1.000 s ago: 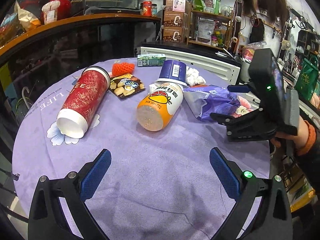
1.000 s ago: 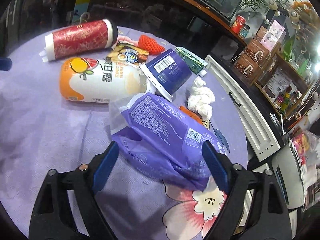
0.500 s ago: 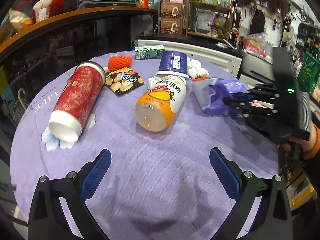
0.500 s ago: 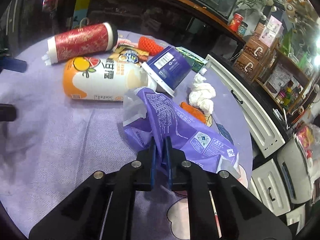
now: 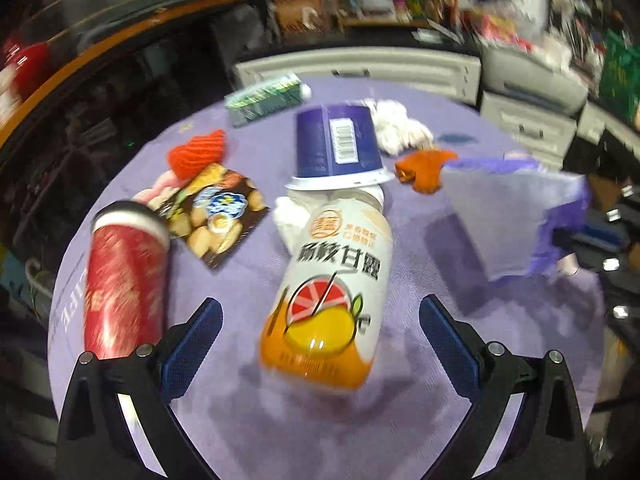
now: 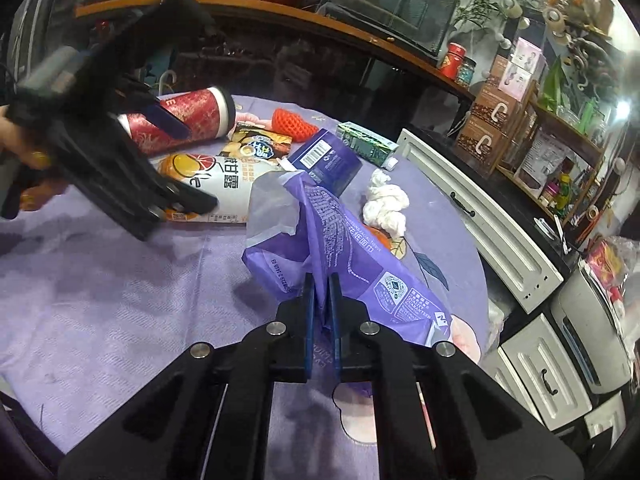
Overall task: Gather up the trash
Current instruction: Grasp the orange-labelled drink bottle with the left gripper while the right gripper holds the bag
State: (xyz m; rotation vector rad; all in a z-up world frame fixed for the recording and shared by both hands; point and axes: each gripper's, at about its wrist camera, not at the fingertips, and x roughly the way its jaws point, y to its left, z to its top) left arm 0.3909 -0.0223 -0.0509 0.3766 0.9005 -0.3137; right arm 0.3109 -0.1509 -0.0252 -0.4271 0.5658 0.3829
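Right wrist view: right claw (image 6: 319,312) pinches limp, light purple wrapper (image 6: 352,256); left claw (image 5: 320,328) gapes around smooth, rollable bottle (image 5: 332,284).

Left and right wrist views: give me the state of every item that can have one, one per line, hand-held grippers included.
Left hand-held gripper: open, around the bottle's base.
Right hand-held gripper: shut on the purple wrapper.
Purple wrapper: crumpled, lifted.
Orange drink bottle: lying on its side.
Red cup: lying on its side.
Purple tub: upside down.
Green carton: lying flat.
White tissue: crumpled.
Snack packet: lying flat.
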